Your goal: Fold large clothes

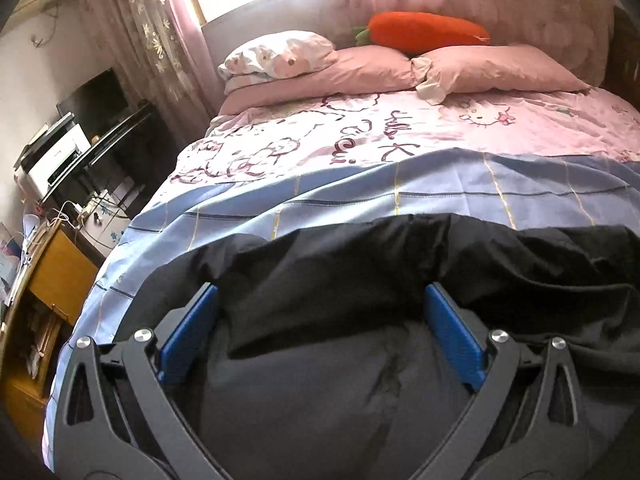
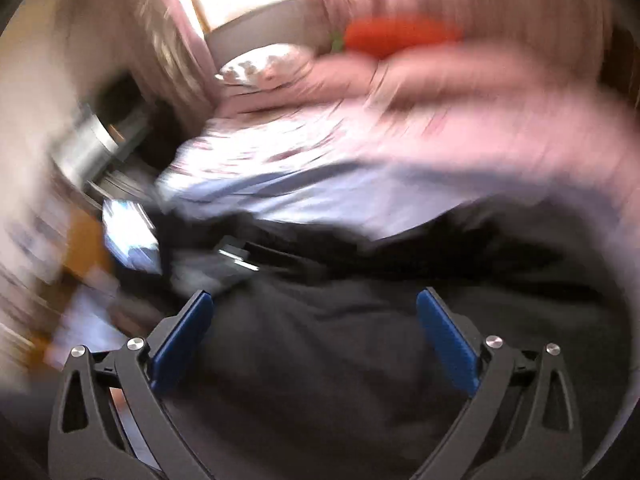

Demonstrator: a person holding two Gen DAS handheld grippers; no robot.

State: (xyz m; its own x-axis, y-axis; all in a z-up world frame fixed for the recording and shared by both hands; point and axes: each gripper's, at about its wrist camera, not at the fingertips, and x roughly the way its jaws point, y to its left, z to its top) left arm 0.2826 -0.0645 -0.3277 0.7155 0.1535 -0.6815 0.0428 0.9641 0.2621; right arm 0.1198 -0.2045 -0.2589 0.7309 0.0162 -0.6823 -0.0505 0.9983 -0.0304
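A dark garment (image 1: 400, 272) lies bunched across the near end of the bed (image 1: 360, 168), folding apparently unfinished; the left tool (image 1: 320, 300) and right tool (image 2: 314, 306) both gape wide, holding nothing.

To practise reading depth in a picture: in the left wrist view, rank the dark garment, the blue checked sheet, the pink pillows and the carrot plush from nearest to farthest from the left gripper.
1. Dark garment, directly under the left gripper, between its open jaws.
2. Blue checked sheet, just beyond, mid-bed.
3. Pink pillows, at the bed's head.
4. Carrot plush, behind the pillows by the curtain.
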